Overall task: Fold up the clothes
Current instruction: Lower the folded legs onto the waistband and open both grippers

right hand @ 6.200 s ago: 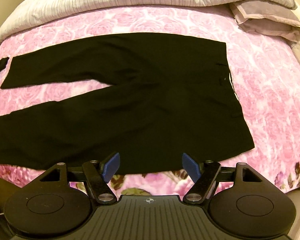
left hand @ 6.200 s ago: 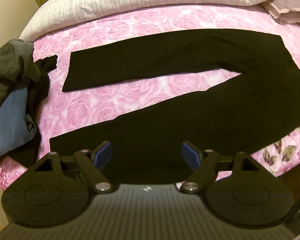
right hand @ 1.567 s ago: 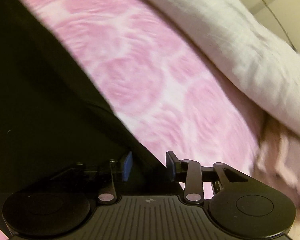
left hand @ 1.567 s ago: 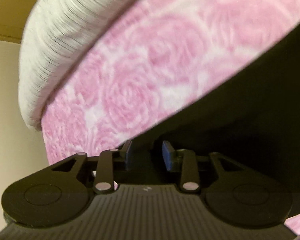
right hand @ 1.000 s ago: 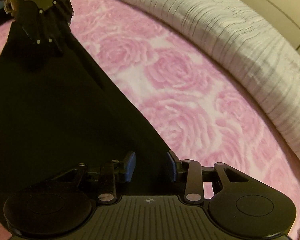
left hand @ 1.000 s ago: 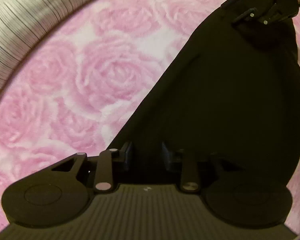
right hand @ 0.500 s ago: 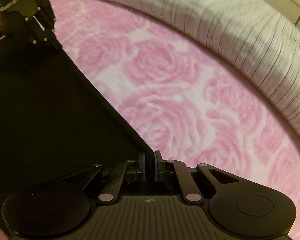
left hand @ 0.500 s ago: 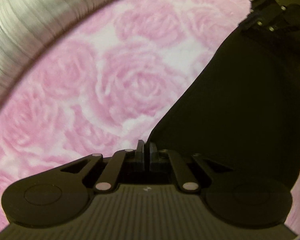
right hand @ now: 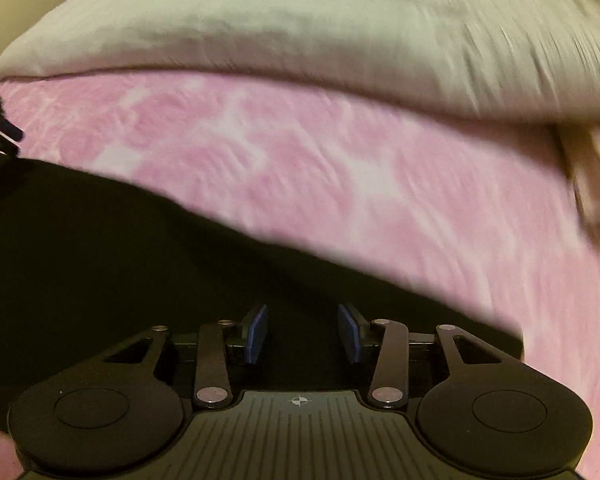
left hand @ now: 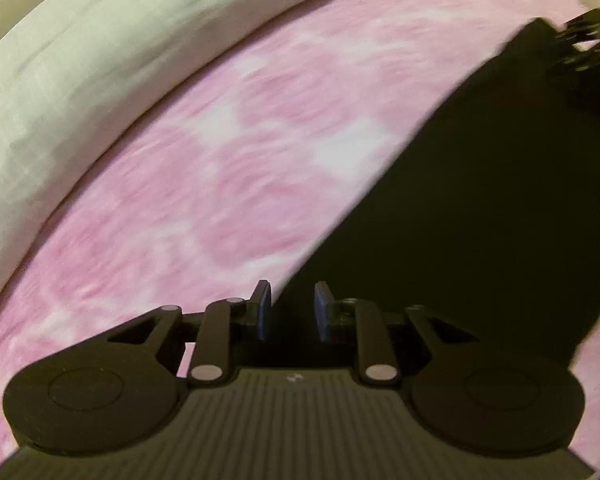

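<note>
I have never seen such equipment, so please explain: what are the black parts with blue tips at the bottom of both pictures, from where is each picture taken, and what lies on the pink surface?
Each picture comes from a camera mounted on a hand-held claw, looking forward along its two fingers. A person carries one in each hand; there is no robot arm. The left claw and the right claw both have blue pads, and their jaws are opening with nothing pinched between them. Below them lies a black cloth garment, spread on a pink rose-patterned bed cover. Behind it is a pale folded quilt. The pictures are blurred.
</note>
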The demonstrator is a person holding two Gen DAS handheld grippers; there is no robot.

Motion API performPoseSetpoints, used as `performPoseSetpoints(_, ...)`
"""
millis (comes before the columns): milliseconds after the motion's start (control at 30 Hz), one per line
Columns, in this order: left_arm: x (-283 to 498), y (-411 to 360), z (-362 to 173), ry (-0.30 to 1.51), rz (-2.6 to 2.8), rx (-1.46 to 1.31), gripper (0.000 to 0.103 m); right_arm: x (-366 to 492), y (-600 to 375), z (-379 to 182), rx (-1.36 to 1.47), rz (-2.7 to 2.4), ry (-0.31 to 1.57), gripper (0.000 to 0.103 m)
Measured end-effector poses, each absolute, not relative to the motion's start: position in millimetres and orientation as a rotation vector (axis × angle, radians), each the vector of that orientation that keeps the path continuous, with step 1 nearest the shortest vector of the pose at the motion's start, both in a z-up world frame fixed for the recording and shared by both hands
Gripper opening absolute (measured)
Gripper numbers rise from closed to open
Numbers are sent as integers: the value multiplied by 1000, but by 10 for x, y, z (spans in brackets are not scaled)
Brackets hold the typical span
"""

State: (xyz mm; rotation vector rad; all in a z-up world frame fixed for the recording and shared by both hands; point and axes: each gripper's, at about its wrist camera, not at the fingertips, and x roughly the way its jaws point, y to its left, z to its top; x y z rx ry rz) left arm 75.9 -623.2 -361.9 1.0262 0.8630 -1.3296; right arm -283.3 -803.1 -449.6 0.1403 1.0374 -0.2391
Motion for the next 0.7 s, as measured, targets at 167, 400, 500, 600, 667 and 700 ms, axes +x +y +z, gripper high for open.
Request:
performPoseSetpoints(167, -61, -6591, -3647, 842, -1501, 1052, 19, -3235, -8519, -4546, 241, -378, 988, 39)
performPoseSetpoints(400, -1185, -7021, -3685, 794, -1737, 1086, 28, -4008, -8581, -4136, 435, -590, 832, 46)
performPoseSetpoints(500, -1455, -7140, -3826, 800, -1770, 1119, 30, -4436, -8468, -4122, 619, -692, 761, 57)
performPoseSetpoints(600, -1675, -7206, -4042, 815, -1783, 1204, 31, -4739, -8310, -4282, 822, -748, 708, 66)
performPoseSetpoints(667, -1747, -7140, -4163, 791, -1781, 1270, 31, -4878, -8222, -4425, 952, -756, 673, 67)
performPoseSetpoints(700, -1768, -7128, -4216, 786, -1771, 1290, 31, -4916, -8203, -4497, 1006, -746, 635, 67)
